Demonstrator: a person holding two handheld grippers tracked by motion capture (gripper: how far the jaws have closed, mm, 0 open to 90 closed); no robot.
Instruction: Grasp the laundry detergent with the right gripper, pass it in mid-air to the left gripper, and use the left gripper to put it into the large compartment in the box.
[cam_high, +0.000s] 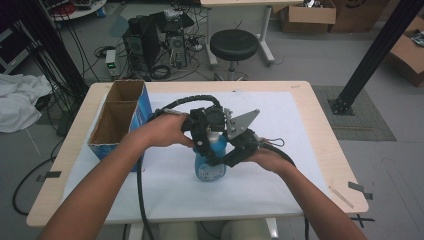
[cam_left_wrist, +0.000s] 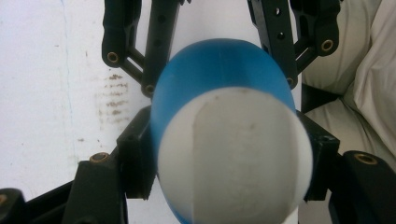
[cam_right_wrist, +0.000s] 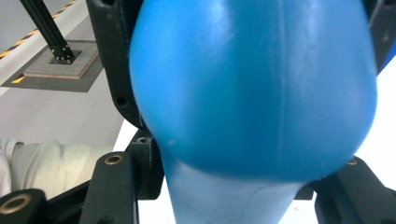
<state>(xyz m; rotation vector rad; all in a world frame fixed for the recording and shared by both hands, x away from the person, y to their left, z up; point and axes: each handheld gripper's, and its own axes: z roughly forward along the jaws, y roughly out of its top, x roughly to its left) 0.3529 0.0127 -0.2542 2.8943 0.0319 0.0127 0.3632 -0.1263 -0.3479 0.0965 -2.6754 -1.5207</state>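
A blue bottle (cam_high: 210, 169) with a white cap stands upright on the white sheet at the middle of the table. My left gripper (cam_high: 207, 136) comes down from above and is shut on the cap (cam_left_wrist: 233, 158); its pads (cam_left_wrist: 135, 158) press both sides. My right gripper (cam_high: 226, 156) reaches in from the right and is shut on the bottle's blue body (cam_right_wrist: 252, 93), which bulges between its jaws. In the left gripper view the right gripper's black fingers (cam_left_wrist: 156, 51) flank the blue body (cam_left_wrist: 219, 65) below the cap.
An open blue cardboard box (cam_high: 120, 120) with two compartments stands at the table's left. The white sheet (cam_high: 285, 130) covers most of the wooden tabletop. Beyond the far edge are a black stool (cam_high: 234, 45), computer cases and a black post (cam_high: 372, 55).
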